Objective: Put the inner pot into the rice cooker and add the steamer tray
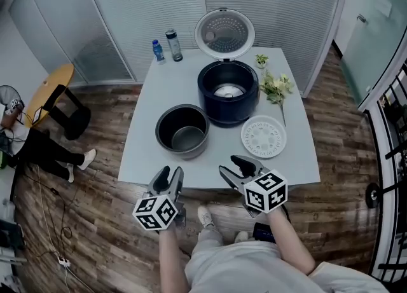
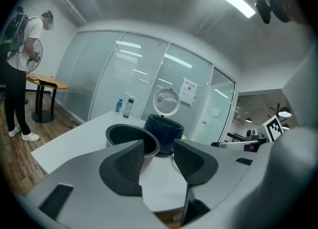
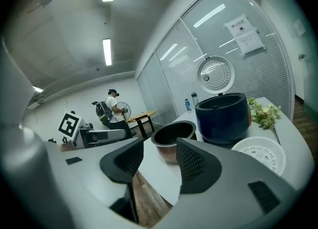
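A dark metal inner pot (image 1: 182, 131) stands empty on the white table (image 1: 141, 152), left of and nearer than the dark blue rice cooker (image 1: 227, 92). The cooker's round lid (image 1: 224, 33) is tipped up and its cavity is bare. A white perforated steamer tray (image 1: 263, 136) lies flat to the pot's right. My left gripper (image 1: 169, 175) hovers open just off the table's near edge, short of the pot (image 2: 130, 136). My right gripper (image 1: 230, 164) is open too, over the near edge, facing the pot (image 3: 174, 133) and the tray (image 3: 259, 156). Nothing is between either pair of jaws.
Two bottles (image 1: 165, 47) stand at the table's far left corner. A spray of flowers (image 1: 275, 86) lies right of the cooker. A small wooden table (image 1: 48, 88) and a person's legs (image 1: 44, 152) are at the left, over the wood floor.
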The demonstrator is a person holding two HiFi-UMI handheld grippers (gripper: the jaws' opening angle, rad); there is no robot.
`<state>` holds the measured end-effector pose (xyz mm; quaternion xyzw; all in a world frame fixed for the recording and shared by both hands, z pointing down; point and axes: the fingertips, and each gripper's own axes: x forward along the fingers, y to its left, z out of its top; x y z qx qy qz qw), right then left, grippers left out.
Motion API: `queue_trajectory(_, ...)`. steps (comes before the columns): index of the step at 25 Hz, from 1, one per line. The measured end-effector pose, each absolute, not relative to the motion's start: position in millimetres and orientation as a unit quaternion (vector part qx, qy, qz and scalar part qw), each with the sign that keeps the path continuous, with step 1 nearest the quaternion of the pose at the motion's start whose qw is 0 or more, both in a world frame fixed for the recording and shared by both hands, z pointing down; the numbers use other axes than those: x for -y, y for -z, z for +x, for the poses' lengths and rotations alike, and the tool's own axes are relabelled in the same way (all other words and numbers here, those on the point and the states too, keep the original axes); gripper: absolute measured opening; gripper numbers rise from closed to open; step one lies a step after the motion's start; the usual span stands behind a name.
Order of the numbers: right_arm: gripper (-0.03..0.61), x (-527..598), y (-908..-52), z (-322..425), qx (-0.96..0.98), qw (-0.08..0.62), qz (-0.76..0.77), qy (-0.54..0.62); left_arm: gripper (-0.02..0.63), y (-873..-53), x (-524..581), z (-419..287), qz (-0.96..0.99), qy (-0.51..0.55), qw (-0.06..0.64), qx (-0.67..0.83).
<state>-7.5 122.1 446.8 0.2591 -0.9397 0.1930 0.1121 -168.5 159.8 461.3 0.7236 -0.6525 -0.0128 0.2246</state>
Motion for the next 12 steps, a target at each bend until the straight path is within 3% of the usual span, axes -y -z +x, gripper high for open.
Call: queue_trajectory(12, 0.204, -23, -484, -72, 0.908, 0.129, 0.303, -0.258, 0.192, -487, -70, -262, 0.715, 0.011, 0.262, 0.648)
